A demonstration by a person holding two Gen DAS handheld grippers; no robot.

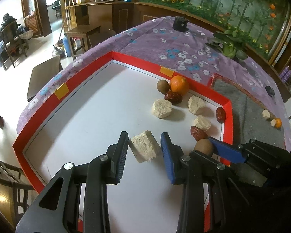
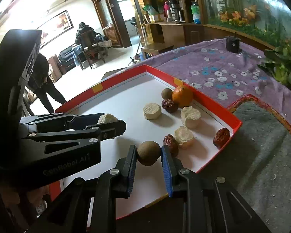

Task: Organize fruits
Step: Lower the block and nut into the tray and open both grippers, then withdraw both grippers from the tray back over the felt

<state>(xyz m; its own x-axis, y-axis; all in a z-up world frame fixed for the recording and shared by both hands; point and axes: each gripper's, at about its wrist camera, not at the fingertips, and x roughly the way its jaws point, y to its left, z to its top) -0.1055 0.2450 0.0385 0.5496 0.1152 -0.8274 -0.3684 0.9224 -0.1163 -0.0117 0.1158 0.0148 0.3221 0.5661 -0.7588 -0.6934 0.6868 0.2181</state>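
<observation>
Fingers of left gripper (image 1: 144,142) clamped on pale chunk (image 1: 144,147); right gripper (image 2: 149,152) clamped on brown round fruit (image 2: 148,153). Both held low over red-rimmed tray (image 1: 196,85). Placing step judged underway; release beside like fruits needed.

Looks like a lived-in home to me, living/dining rm: I'm over a table w/ a purple floral cloth (image 1: 176,44), dark wood cabinets (image 2: 176,31) behind stacked w/ flasks & bottles. Further back there's a framed picture (image 2: 56,24) on the wall, a black sofa (image 2: 67,55), wood chairs, and a big planted glass tank (image 1: 232,5) along the wall.
</observation>
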